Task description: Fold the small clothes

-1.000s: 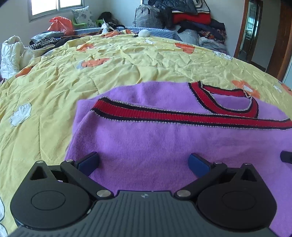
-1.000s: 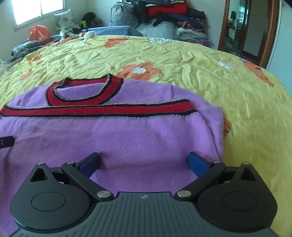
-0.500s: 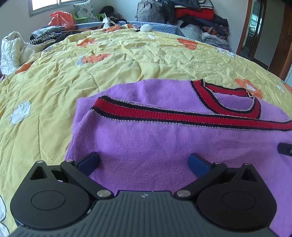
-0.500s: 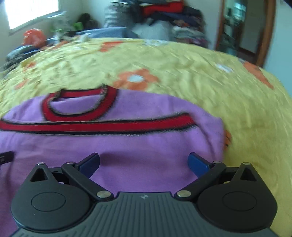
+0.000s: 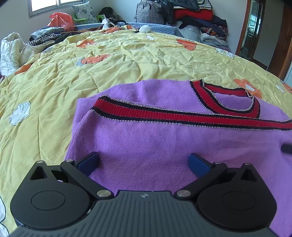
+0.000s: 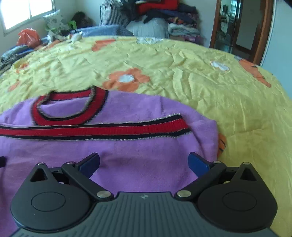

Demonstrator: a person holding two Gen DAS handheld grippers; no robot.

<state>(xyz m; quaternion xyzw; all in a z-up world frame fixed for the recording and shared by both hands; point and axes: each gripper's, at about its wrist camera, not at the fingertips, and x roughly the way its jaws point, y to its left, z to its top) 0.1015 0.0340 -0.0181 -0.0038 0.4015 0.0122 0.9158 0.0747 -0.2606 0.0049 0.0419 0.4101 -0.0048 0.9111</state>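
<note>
The yellow quilt [image 5: 127, 60] covers the whole bed surface. Its fabric is thin, creased and stitched in panels, with orange and white flower prints [image 6: 127, 79]. Wide bare quilt extends to the left of the garment in the left wrist view, to its right in the right wrist view, and beyond its far edge in both.

At the far end of the bed, a pile of folded clothes [image 5: 197, 16] stands against the wall beside a checked bag [image 5: 147, 12]. A wooden door frame [image 6: 262, 31] bounds the right side of the room. An orange plastic bag [image 5: 60, 20] lies below the window, and white padded bedding [image 5: 9, 51] lies at the left edge of the bed.

The purple sweater [image 5: 155, 142] lies flat on the quilt, folded once so that its red and black ribbed hem band [image 5: 164, 114] runs across the body just below the red-trimmed neckline [image 5: 228, 98]. The knit is soft and fuzzy. Its left folded edge [image 5: 74, 131] and its right folded edge [image 6: 215, 138] are rounded.

The left gripper [image 5: 144, 162] sits low over the near left part of the sweater, its blue-padded fingers [image 5: 89, 162] spread wide apart and holding nothing. The right gripper [image 6: 144, 162] sits likewise over the near right part, fingers [image 6: 198, 164] spread wide and empty. A dark fingertip of the other gripper shows at the edge of each view.
</note>
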